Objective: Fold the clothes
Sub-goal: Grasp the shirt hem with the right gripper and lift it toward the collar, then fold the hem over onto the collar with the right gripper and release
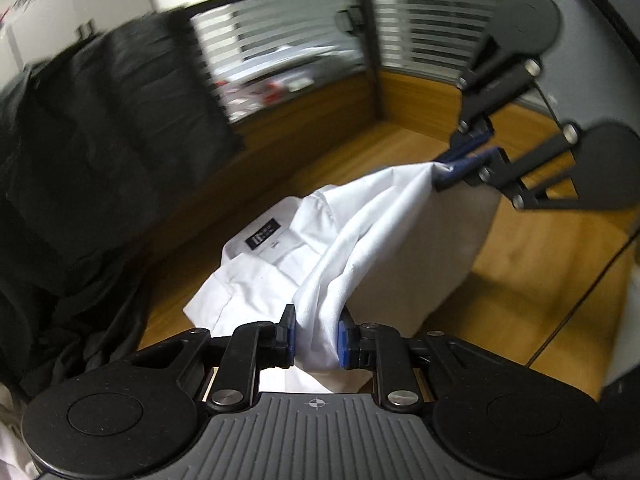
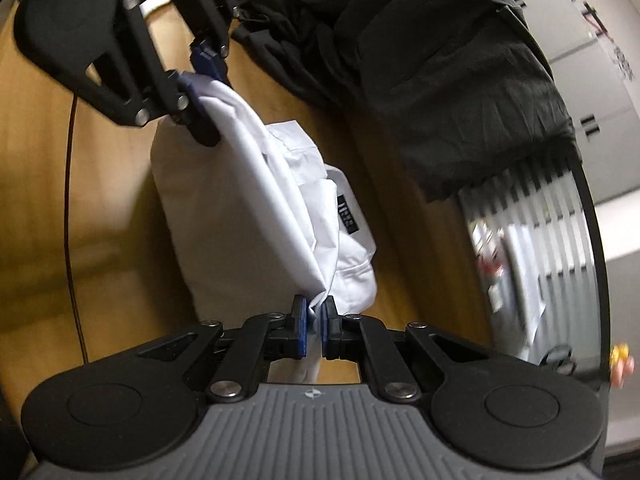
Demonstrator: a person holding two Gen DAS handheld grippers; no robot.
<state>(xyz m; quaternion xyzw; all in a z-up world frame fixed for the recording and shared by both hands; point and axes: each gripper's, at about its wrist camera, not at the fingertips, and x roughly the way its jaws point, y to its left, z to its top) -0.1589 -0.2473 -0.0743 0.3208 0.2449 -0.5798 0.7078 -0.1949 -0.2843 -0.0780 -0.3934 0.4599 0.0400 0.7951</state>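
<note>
The left gripper [image 1: 316, 338] is clamped on a bunched edge of the white shirt [image 1: 280, 264], with cloth filling the gap between its blue pads. The right gripper [image 2: 315, 326] pinches another corner of the same hem, its pads nearly together on a thin fold. Between the two, the held edge hangs lifted off the desk [image 1: 520, 280] as a taut band. Ahead of and below the left gripper, the rest of the shirt lies on the wood, the collar and its dark label [image 1: 261, 236] facing up.

The fold looks partway done: the body seems already narrowed into a compact shape, and the lower edge is raised, likely to be carried over toward the collar. Laying it down and smoothing it remain.

A heap of dark clothes [image 2: 440, 60] lies beyond the shirt, seemingly unfolded. No container shows in either view.
</note>
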